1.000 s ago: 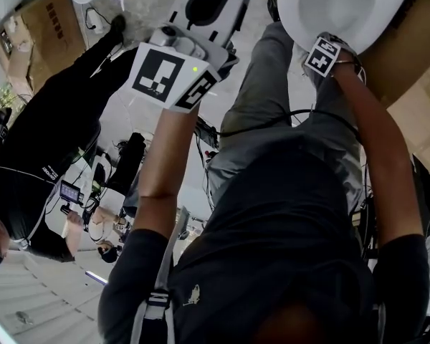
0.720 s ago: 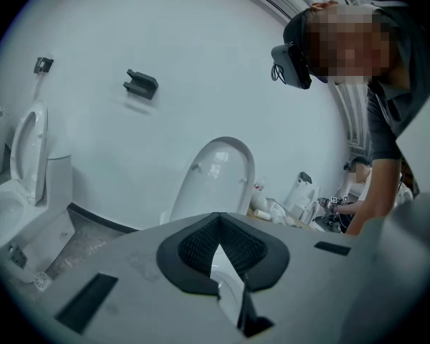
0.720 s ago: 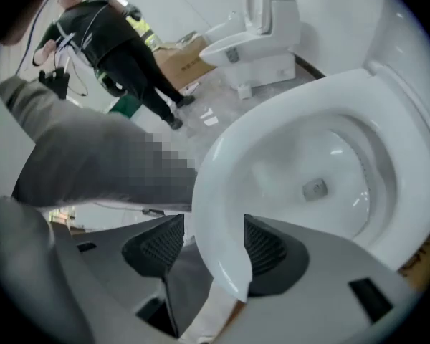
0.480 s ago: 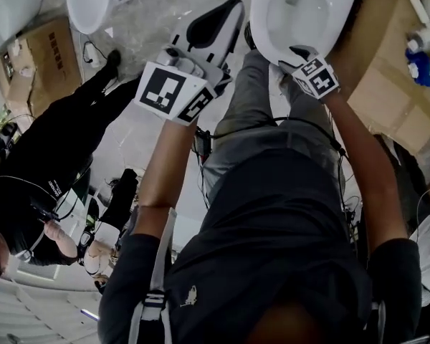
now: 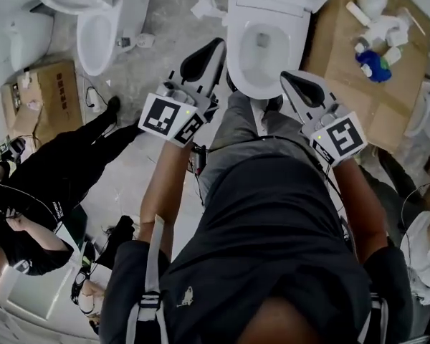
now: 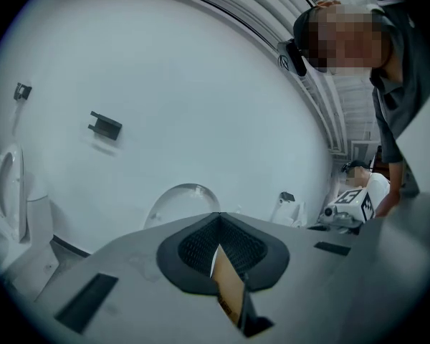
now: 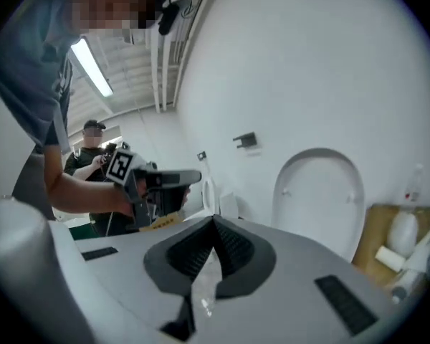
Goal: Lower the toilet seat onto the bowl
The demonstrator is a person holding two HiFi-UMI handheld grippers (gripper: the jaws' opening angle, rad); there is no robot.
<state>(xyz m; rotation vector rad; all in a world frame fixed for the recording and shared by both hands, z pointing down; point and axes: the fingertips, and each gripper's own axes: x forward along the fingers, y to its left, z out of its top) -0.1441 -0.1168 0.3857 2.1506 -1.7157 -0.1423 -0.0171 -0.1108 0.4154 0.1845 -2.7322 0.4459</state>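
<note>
Toilet seat seen from above, apparently lying flat on the bowl, far centre, just past the person's legs. Lid stood upright against the white wall in the right gripper view.

Left gripper held raised by the bowl's left side. Fingers closed tip to tip, nothing pinched between them.

Right gripper held raised by the bowl's right side. Fingers just closed, tips met, nothing between them.

Neither gripper is touching the seat. Both are pointed roughly toward the far wall, as shown in their own views. Left gripper is also caught in the right gripper view, at left.

Cardboard sheet laid on the floor right of the toilet, with white bottles and a blue item on it. The same bottles are seen at the right edge of the right gripper view.

Second toilet placed far left, with a brown box nearer, beside it. Bystander in black seen at left. Crumpled white paper left on the floor at the toilet's far left side.
</note>
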